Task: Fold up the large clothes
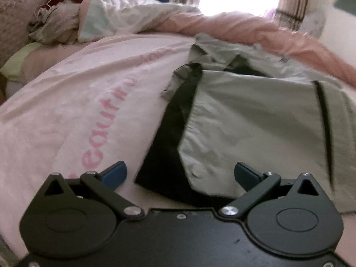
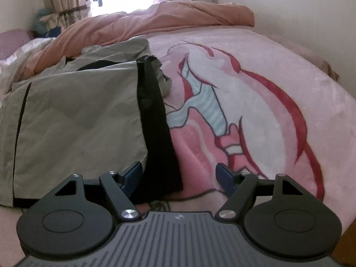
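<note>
Pink blanket [image 1: 66,111] spreads under us. We hold the left gripper [image 1: 180,173] and right gripper [image 2: 179,176] spread wide and empty over the near corners of the grey jacket [image 1: 244,115], partly folded; beyond lies a salmon quilt [image 2: 178,15].

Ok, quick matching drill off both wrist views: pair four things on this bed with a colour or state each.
Things:
1. jacket
2. left gripper
3. duvet
4. blanket

Descriptions:
A. bunched up at the far edge of the bed
B. pale pink, printed with lettering and a cartoon
C. grey with black lining, partly folded
D. open, holding nothing

Pairs: 1-C, 2-D, 3-A, 4-B
</note>
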Available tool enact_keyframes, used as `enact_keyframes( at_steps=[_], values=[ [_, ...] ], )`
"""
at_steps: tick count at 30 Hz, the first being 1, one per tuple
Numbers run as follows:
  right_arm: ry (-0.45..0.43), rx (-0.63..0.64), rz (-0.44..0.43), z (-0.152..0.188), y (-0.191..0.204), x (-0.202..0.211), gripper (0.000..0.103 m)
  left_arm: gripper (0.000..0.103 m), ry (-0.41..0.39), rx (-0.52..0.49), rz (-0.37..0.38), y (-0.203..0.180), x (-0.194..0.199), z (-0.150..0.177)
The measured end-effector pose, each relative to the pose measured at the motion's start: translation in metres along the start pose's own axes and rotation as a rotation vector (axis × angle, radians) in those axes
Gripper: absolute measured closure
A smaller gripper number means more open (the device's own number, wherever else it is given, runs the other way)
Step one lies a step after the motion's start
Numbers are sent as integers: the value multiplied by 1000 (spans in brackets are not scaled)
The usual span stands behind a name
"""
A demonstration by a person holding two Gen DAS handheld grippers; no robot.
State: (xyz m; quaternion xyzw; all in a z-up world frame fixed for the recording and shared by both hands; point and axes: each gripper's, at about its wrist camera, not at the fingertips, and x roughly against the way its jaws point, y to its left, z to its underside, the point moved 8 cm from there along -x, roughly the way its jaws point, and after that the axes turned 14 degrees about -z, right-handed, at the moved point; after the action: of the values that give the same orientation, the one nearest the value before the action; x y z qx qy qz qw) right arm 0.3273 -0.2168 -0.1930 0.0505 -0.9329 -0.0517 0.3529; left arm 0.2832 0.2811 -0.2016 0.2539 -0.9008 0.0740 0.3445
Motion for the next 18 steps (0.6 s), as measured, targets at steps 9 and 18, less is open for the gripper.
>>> enact_keyframes(
  at_steps=[9, 18],
  values=[
    [19, 27, -79, 7, 0, 0, 0, 0, 49, -75, 81, -7, -1, 0],
    [-15, 85, -57, 11, 11, -5, 1, 2, 54, -173, 88, -26, -14, -18]
  ],
)
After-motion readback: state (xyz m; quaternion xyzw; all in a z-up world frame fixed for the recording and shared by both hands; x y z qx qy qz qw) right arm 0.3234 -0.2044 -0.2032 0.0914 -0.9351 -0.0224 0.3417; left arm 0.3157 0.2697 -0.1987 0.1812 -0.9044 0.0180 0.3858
